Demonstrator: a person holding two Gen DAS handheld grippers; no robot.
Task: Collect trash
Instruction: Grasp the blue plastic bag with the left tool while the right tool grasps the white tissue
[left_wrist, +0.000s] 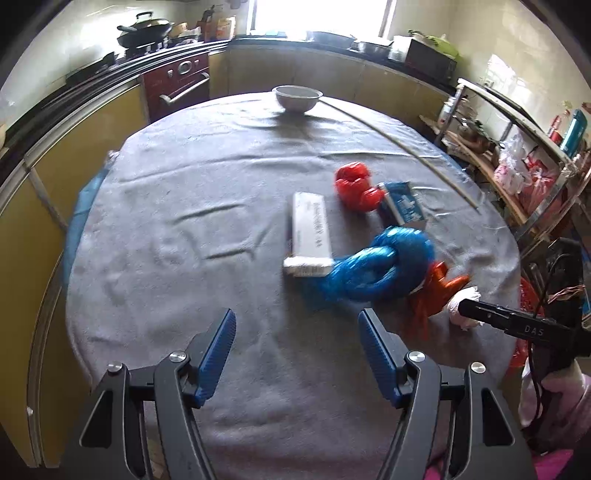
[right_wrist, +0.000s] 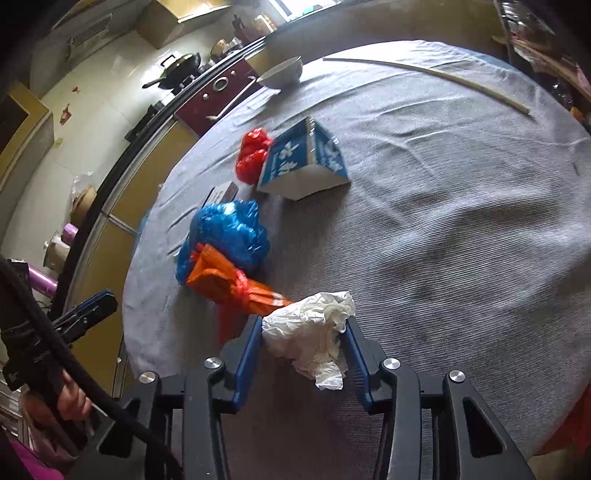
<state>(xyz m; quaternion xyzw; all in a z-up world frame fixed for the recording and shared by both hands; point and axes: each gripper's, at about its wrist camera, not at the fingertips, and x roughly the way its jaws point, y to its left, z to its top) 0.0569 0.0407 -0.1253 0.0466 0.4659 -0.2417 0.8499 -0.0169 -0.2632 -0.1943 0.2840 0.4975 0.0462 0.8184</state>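
Currently the right gripper (right_wrist: 303, 341) brackets the crumpled white tissue (right_wrist: 310, 339) at the near table (right_wrist: 443, 240) edge, both pads touching it, while the left gripper (left_wrist: 297, 350) is wide and empty; tissue judged feather-light, soft, compressible, so pinch mid-bulk.

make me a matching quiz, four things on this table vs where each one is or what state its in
Things:
1 tissue
2 bowl
3 blue bag
4 left gripper

States:
A far edge of the table
B open, holding nothing
C between the right gripper's fingers
D touching the orange bag

Pairs: 1-C, 2-A, 3-D, 4-B
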